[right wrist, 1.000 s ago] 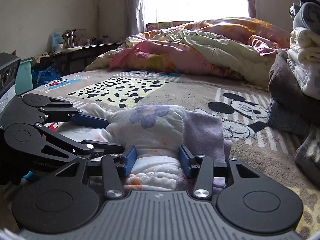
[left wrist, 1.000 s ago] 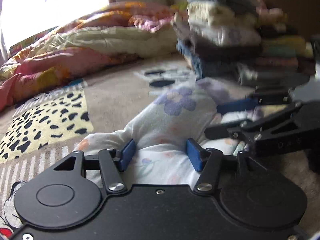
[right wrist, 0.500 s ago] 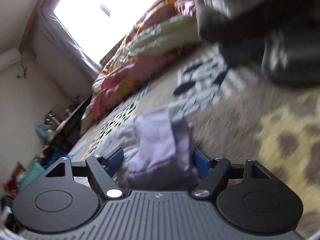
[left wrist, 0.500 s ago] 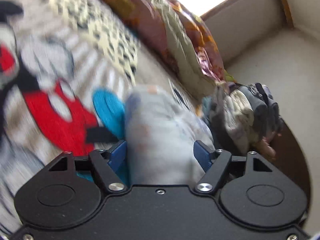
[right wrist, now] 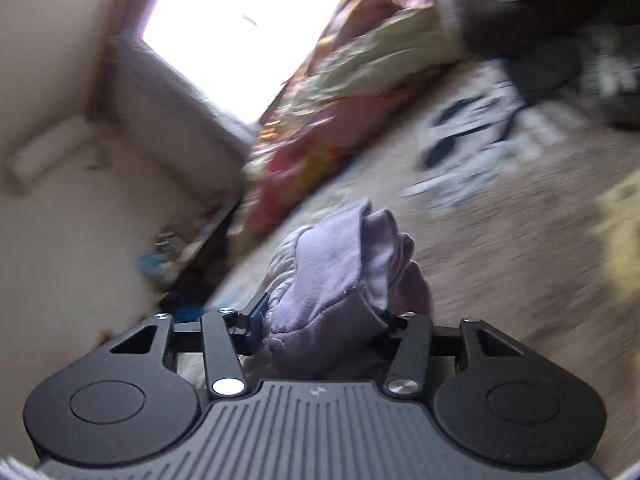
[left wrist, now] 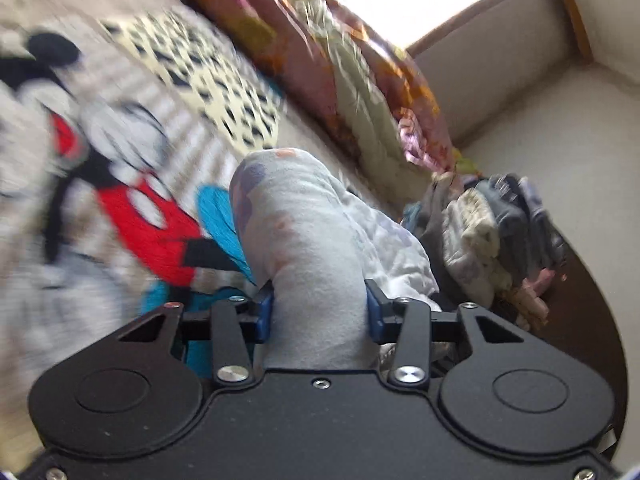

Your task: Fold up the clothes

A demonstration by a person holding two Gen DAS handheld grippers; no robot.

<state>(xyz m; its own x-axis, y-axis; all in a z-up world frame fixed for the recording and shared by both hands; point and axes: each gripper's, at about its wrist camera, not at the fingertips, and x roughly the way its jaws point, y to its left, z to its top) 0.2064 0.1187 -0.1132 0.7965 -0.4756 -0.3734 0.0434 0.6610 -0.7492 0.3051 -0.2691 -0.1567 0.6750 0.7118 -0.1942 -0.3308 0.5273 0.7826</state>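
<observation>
One pale floral garment (left wrist: 304,248) is seen, held between two grippers above a cartoon-mouse bedspread (left wrist: 132,208). One crumpled quilt (left wrist: 352,80) in pink, orange and green is laid along the far side of the bed, and one stack of folded clothes (left wrist: 492,236) is seen at the right in the left wrist view; its pieces cannot be counted through the blur. No readable writing or brand is made out, only a small logo mark on the right tool's ribbed body.

The left gripper (left wrist: 318,312) is closed partway, and the bunched grey-white fabric is pressed between its two blue pads (left wrist: 264,314). The right gripper (right wrist: 320,320) is closed to a similar width on the lilac part of the garment (right wrist: 344,272); one blue pad is visible at the left, while the other is hidden by cloth.
</observation>
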